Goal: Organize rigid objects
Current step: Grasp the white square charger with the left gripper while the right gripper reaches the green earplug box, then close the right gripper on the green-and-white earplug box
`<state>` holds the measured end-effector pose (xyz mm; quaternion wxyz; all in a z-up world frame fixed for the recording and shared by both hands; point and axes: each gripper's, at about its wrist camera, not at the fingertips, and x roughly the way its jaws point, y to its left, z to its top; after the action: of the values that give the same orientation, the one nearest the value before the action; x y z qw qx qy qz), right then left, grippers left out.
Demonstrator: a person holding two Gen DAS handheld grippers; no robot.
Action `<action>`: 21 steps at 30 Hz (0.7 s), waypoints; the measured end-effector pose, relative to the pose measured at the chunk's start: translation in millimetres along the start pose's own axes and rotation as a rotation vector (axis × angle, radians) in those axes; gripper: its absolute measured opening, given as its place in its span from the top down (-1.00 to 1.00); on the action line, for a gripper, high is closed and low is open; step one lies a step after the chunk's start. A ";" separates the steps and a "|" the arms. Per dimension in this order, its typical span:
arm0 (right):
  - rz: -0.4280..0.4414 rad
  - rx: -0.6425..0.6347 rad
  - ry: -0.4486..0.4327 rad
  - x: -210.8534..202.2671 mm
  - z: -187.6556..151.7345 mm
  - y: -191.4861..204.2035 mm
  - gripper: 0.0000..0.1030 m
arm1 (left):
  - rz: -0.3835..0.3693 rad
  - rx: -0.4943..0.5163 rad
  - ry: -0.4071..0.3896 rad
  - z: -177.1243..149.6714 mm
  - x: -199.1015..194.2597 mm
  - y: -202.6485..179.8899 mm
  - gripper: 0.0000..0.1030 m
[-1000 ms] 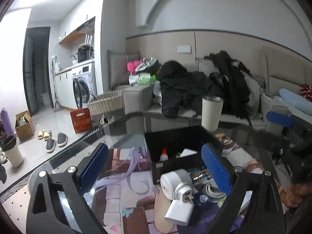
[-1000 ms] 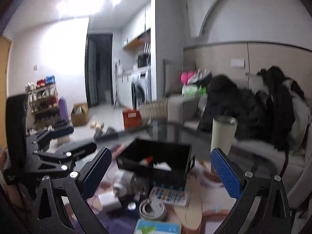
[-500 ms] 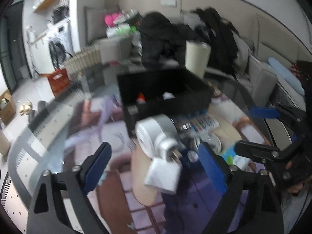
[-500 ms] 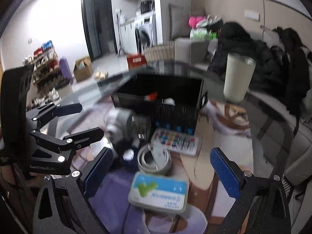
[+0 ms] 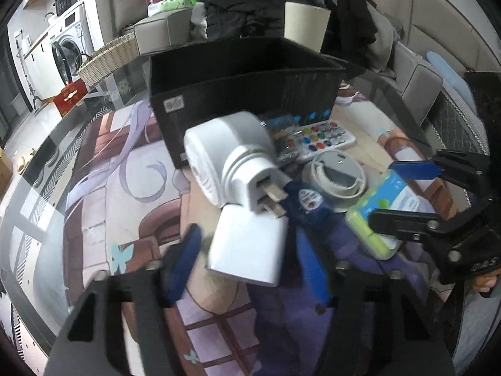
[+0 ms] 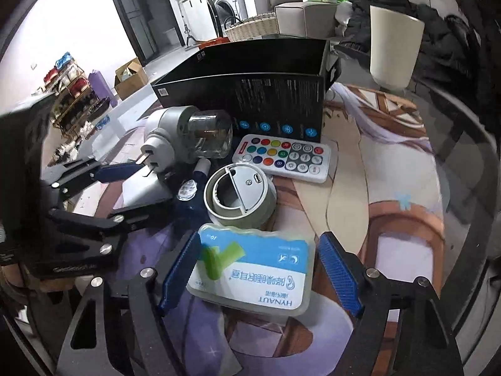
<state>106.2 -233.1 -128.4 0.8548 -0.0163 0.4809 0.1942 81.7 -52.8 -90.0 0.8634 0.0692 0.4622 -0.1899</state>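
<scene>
My left gripper (image 5: 250, 257) has its fingers (image 5: 184, 250) spread wide on either side of a white plug adapter (image 5: 247, 247) that lies flat on the surface (image 5: 103, 194), not gripping it; whether the pads touch its sides cannot be told. Against the adapter's far end leans a larger white round plug unit (image 5: 231, 159), prongs toward me, and behind that stands an open black box (image 5: 247, 94). My right gripper (image 6: 260, 269) likewise has its fingers (image 6: 338, 275) wide apart, flanking a clear earplug case (image 6: 253, 272) with a blue-and-white label and a green tick; the case rests on the surface, unheld. Just beyond the case sits a grey round puck-shaped device (image 6: 239, 197), then a white remote with coloured buttons (image 6: 283, 156) at the foot of the box. A clear glass jar (image 6: 209, 138) lies on its side beside the round plug unit. A cream tumbler (image 6: 394, 47) stands behind the box, to its right.
</scene>
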 end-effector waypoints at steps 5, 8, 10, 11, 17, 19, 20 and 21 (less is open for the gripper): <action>0.056 0.019 0.026 1.7 -6.2 12.4 -0.55 | -0.011 0.005 -0.003 -3.8 -0.7 1.7 0.21; 0.132 0.018 0.039 0.9 -6.5 24.0 -0.55 | -0.022 -0.002 -0.002 -8.8 -4.9 8.5 0.21; 0.145 -0.007 0.037 -0.9 -3.3 33.8 -0.55 | -0.022 -0.010 0.001 -13.1 -8.8 12.2 0.21; 0.149 -0.017 0.038 -2.4 -2.9 35.4 -0.55 | -0.025 -0.010 0.003 -15.3 -10.4 12.7 0.21; 0.120 -0.009 0.059 0.0 -6.2 37.6 -0.55 | -0.030 -0.007 0.001 -25.2 -18.2 15.0 0.21; 0.100 -0.013 0.057 -4.7 -10.7 35.9 -0.55 | -0.031 -0.013 0.005 -25.4 -19.6 16.0 0.21; 0.103 -0.010 0.060 -5.7 -11.5 36.3 -0.55 | -0.036 -0.016 0.007 -24.7 -19.6 15.8 0.21; 0.100 -0.009 0.069 -7.8 -15.1 35.7 -0.56 | -0.039 -0.017 0.008 -24.5 -19.4 15.2 0.21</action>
<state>77.9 -205.8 -124.4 0.8269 -0.0031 0.5094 0.2382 59.0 -26.5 -88.7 0.8583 0.0539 0.4684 -0.2024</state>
